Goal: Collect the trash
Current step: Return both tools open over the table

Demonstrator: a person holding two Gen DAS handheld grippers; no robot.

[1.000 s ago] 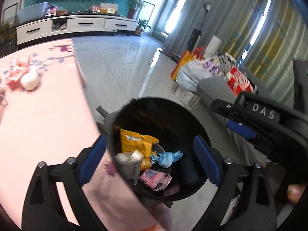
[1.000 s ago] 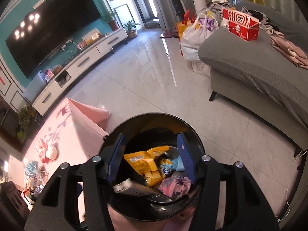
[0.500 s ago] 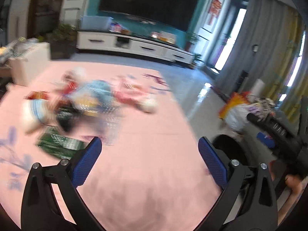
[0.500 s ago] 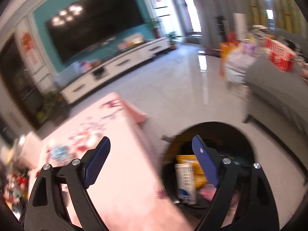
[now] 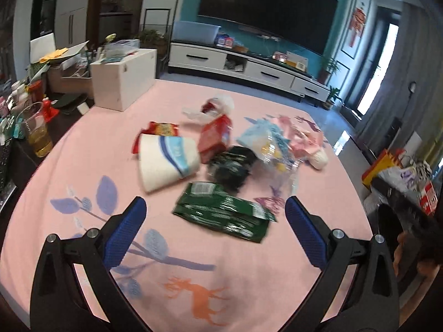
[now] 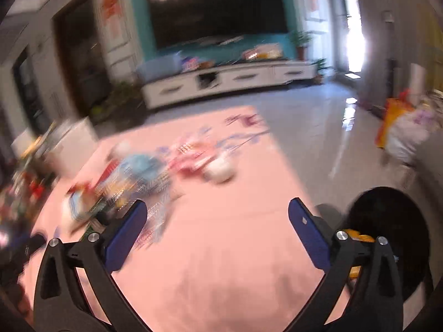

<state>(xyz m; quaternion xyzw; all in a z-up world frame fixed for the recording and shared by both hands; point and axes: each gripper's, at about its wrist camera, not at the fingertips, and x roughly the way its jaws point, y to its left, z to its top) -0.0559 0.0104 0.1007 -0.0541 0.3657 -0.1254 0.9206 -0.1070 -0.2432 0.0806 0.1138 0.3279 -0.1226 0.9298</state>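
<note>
My left tool [image 5: 216,215] is spread wide and empty over the pink bench [image 5: 235,285]. The green wrapper [image 5: 224,211] lies straight ahead between its tips, long axis running crosswise from one fingertip toward the other. Left of the wrapper sits the white paper cup [image 5: 166,163]; behind it, the black packet [image 5: 231,167]. My right tool [image 6: 217,221], jaws just opened wide with nothing between them, is farther off, with the black bin [image 6: 387,238] at its right. I judge the left nearer.

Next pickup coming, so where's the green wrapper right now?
In the left wrist view the green wrapper lies flat on the pink tablecloth, nearest the camera, just in front of the black wrapper and right of the paper cup.
</note>
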